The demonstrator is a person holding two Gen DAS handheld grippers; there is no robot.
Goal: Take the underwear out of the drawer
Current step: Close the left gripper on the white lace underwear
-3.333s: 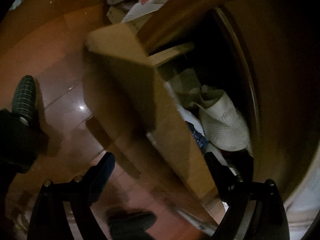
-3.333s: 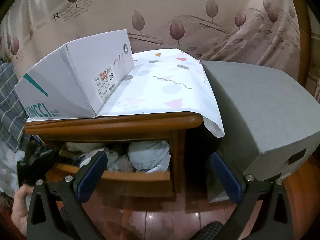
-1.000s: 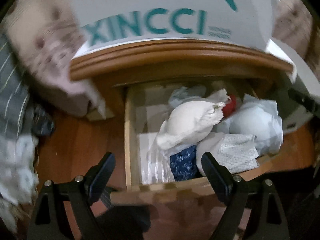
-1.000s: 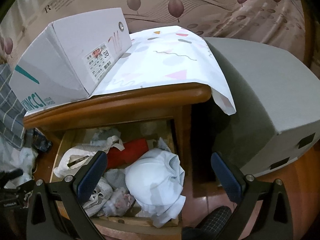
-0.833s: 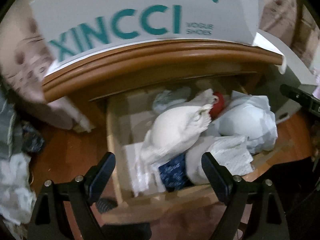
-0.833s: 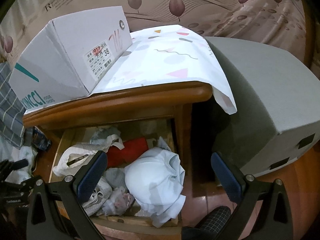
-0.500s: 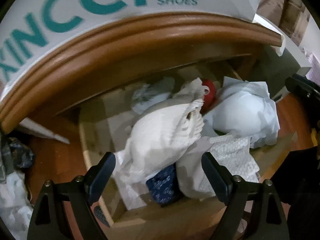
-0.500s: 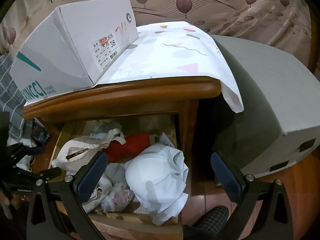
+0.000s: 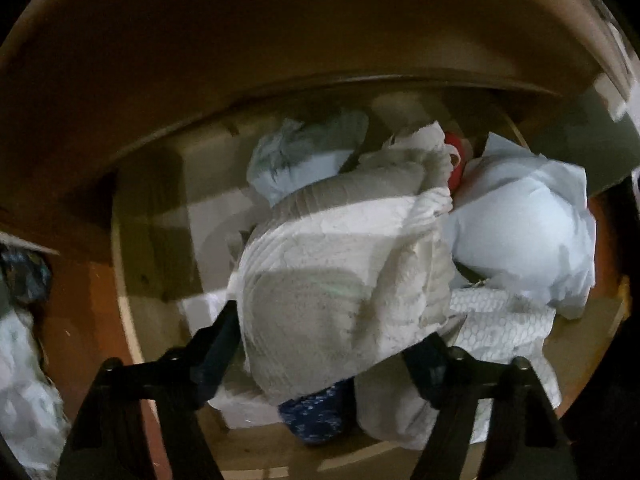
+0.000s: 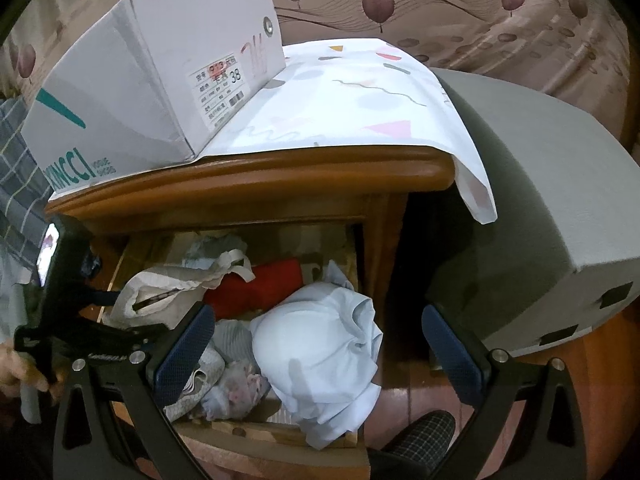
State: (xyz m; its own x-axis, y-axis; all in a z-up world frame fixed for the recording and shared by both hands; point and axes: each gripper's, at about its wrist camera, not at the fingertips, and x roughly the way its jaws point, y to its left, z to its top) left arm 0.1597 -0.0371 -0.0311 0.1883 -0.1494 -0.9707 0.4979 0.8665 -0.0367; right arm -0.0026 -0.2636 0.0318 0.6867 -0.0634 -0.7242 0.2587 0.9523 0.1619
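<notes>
The wooden drawer (image 10: 280, 434) stands pulled open under the nightstand top, full of crumpled underwear. A cream quilted piece (image 9: 344, 280) lies on top at the left; it also shows in the right wrist view (image 10: 160, 292). My left gripper (image 9: 326, 350) is open, its fingers down on either side of that cream piece. A pale blue garment (image 10: 320, 352) fills the drawer's right side, also in the left wrist view (image 9: 524, 232). My right gripper (image 10: 316, 356) is open and empty, held above the drawer's front.
A white shoe box (image 10: 152, 96) and a patterned sheet (image 10: 360, 100) lie on the nightstand top (image 10: 260, 184). A grey box (image 10: 540, 208) stands to the right. A red item (image 10: 260, 284), a dark blue piece (image 9: 316, 412) and a honeycomb-print cloth (image 9: 504, 332) lie in the drawer.
My left gripper has dropped forward into the drawer, and its open fingers now straddle the cream piece. The right gripper has moved slightly closer to the drawer.
</notes>
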